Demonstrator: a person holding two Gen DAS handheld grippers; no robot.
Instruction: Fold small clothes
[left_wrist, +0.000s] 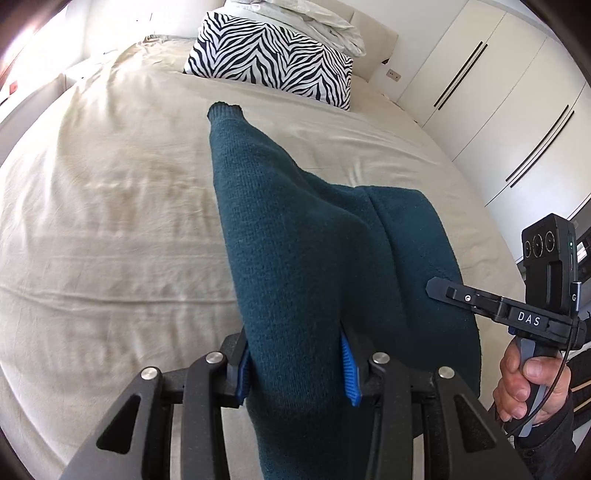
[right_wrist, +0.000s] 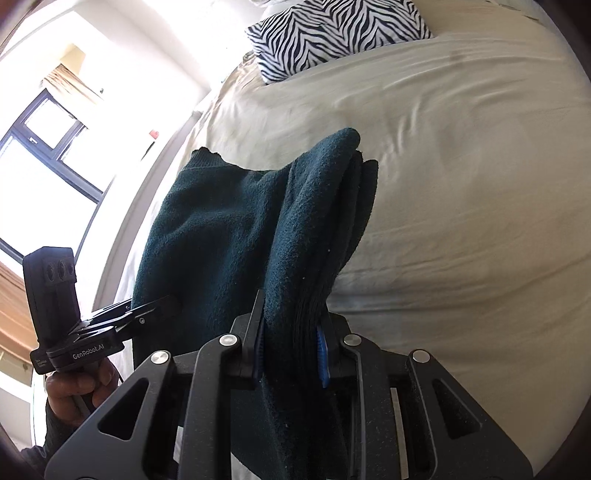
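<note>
A dark teal knitted sweater (left_wrist: 295, 240) is held up over the bed between both grippers. My left gripper (left_wrist: 297, 363) is shut on one bunched part of it, blue pads (left_wrist: 349, 373) pressing the fabric; a sleeve with a ribbed cuff (left_wrist: 225, 110) stretches away from it. My right gripper (right_wrist: 291, 350) is shut on a thick folded bundle of the same sweater (right_wrist: 236, 221). Each gripper shows in the other view, the right one (left_wrist: 432, 286) and the left one (right_wrist: 171, 302), both touching the cloth.
A wide bed with a beige sheet (left_wrist: 110, 203) lies under the sweater. A zebra-striped pillow (left_wrist: 273, 59) and white pillows lie at the head. White wardrobe doors (left_wrist: 517, 110) stand on the right. A window (right_wrist: 44, 147) is beyond the bed's left side.
</note>
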